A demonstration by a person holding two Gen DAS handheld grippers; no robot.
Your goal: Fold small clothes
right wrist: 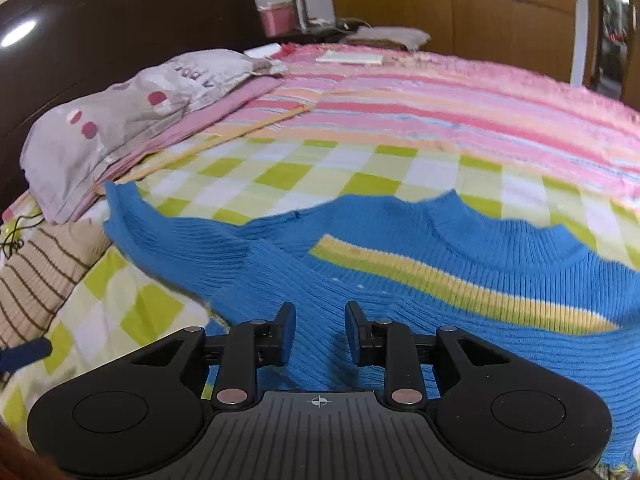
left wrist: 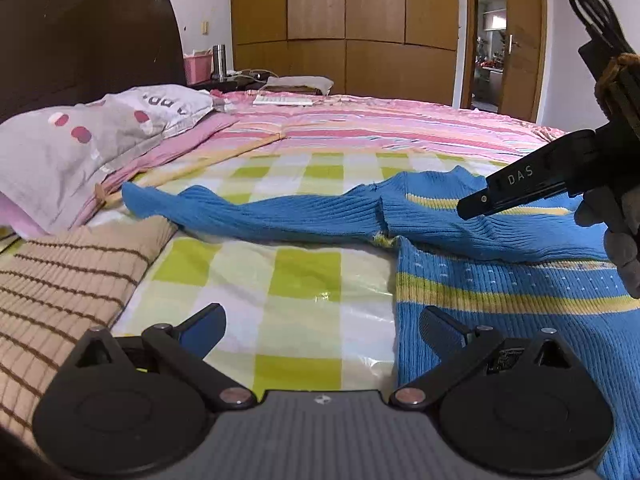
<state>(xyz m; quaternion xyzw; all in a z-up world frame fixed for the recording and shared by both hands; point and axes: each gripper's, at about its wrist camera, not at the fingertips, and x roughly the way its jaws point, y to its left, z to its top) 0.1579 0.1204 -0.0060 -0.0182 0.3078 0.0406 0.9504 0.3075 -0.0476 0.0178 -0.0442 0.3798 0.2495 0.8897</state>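
The blue sweater (right wrist: 400, 280) is lying flat on the bed's checked sheet (left wrist: 288, 280), one sleeve reaching toward the pillow (left wrist: 80, 148); the left tool (left wrist: 320, 328) is hovering wide apart at its hem; the right tool (right wrist: 320, 332) is standing partly apart over the knit, seemingly gripping nothing

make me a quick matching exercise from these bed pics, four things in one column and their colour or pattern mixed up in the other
Things:
1. sweater
2. pillow
3. folded garment
4. cloth under the sweater

Looks:
A. beige with thin brown stripes
B. green and white checks
C. blue knit with a yellow-green band
D. grey with pink dots

Pairs: 1-C, 2-D, 3-A, 4-B
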